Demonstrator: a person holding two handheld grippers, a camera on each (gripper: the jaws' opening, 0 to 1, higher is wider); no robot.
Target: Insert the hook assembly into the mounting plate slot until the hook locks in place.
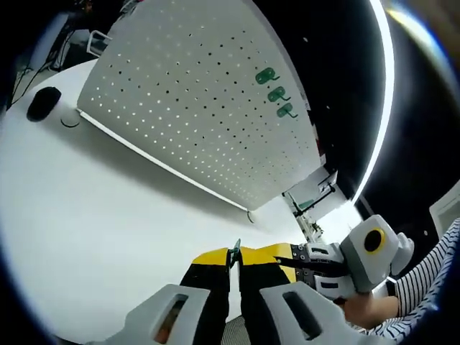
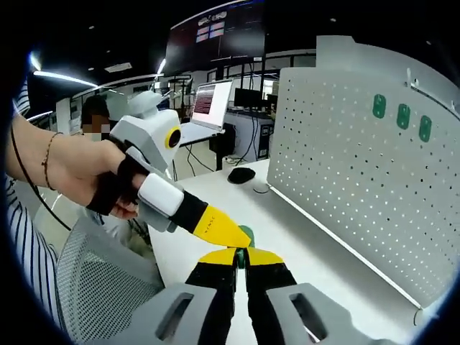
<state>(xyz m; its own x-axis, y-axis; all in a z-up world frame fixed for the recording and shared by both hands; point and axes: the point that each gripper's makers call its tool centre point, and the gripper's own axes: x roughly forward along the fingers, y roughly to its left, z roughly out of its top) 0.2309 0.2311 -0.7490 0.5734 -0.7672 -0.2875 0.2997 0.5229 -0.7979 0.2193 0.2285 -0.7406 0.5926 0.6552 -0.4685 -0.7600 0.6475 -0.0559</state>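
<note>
Green hook [image 1: 234,253], small and thin, sits pinched at the tips of both tongs, low and near over the white table [image 1: 86,215]. Left gripper [image 1: 235,260] is closed on it; right gripper [image 2: 241,257] is closed on the same piece, with the two yellow tips meeting at the hook. White pegboard [image 1: 194,108] stands far behind, well apart, three green hooks [image 1: 276,93] already on it at right. Likely light, stiff plastic, slippery and easy to twist; best held by the flat body, leaving the insert tab free.
</note>
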